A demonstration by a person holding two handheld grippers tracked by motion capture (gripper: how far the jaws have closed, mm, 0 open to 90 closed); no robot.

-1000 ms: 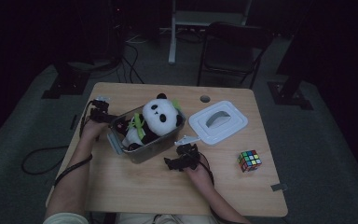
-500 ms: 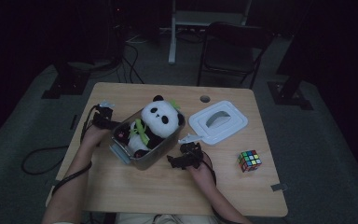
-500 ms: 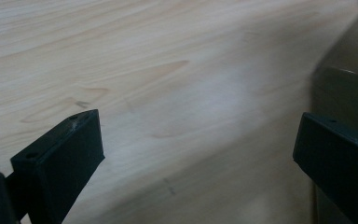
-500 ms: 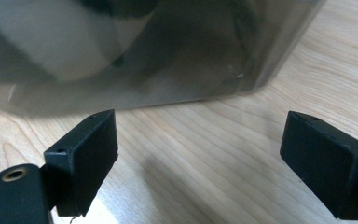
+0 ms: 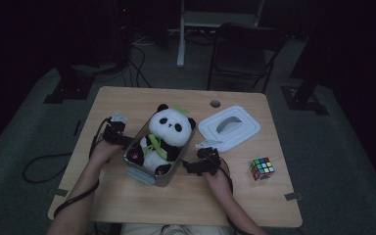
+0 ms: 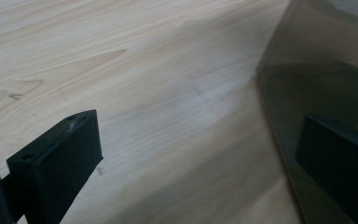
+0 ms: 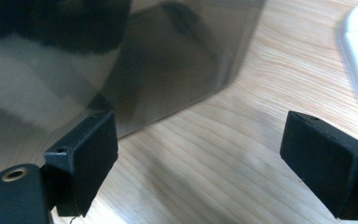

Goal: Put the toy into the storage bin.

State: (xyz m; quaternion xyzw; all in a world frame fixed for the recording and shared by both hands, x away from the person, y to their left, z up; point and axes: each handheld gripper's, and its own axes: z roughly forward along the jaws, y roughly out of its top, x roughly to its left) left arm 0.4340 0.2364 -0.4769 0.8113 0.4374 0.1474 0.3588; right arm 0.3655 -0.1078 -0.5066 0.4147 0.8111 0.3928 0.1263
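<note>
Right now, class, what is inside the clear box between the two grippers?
A plush panda sits in the clear box, its head rising above the rim. Whatever lies beneath the panda on the box's floor is covered.

Readable text: none could be made out in any view.
Plush panda [image 5: 165,134]: bore no legible tag or lettering.
Grey bin [image 5: 152,172]: showed no label or brand.
White lid [image 5: 229,128]: carried no marking that could be read.
Colour cube [image 5: 262,168]: had plain stickers, no numbers.
</note>
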